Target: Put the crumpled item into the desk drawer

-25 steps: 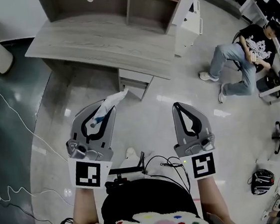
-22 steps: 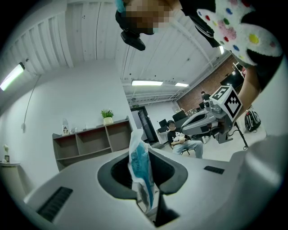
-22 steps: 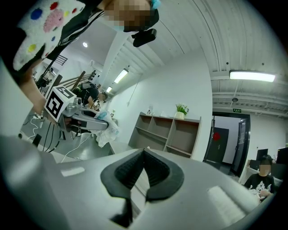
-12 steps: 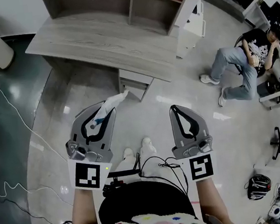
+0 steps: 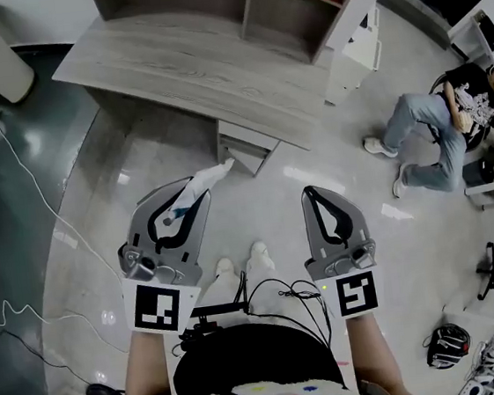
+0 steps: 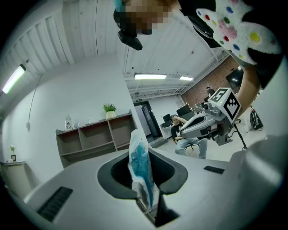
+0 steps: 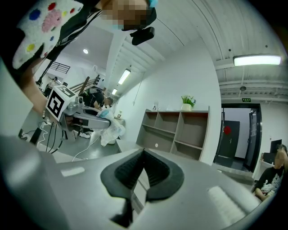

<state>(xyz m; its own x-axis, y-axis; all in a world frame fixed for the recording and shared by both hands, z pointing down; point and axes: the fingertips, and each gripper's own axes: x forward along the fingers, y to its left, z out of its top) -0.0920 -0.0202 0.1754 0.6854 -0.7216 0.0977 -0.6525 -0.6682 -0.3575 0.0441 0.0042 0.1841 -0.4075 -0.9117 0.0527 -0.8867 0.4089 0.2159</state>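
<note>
- The left gripper (image 5: 189, 194) is pinching the crumpled item (image 5: 211, 173), a white-and-blue plastic wrapper. Its free end sticks out past the jaw tips toward the desk (image 5: 187, 62).
- The right gripper (image 5: 315, 192) has its jaws pressed together with nothing between them.
- Compared with a second ago, both of the person's shoes (image 5: 241, 265) now show between the grippers, where only one showed then. The desk and the seated person (image 5: 440, 139) have also shifted in the head view.
- I read that as the person stepping in on the desk, with the grip on the wrapper unchanged.
- For the task, this looks like the approach only. The wrapper is held in the air, short of the drawer (image 5: 242, 139) under the desk's near edge.
- From this height the drawer looks closed, though I cannot be sure. If it is, the empty right gripper would have to pull it out first.
- Only the head view shows the drawer and how the wrapper lies relative to it.
- The left gripper view shows what the head view does not: the blue part squeezed between the pads, and a shelf unit (image 6: 94, 139) with a potted plant (image 6: 109, 108) ahead.
- The right gripper view confirms its own jaws meet on nothing, and it shows the wrapper from the side.
</note>
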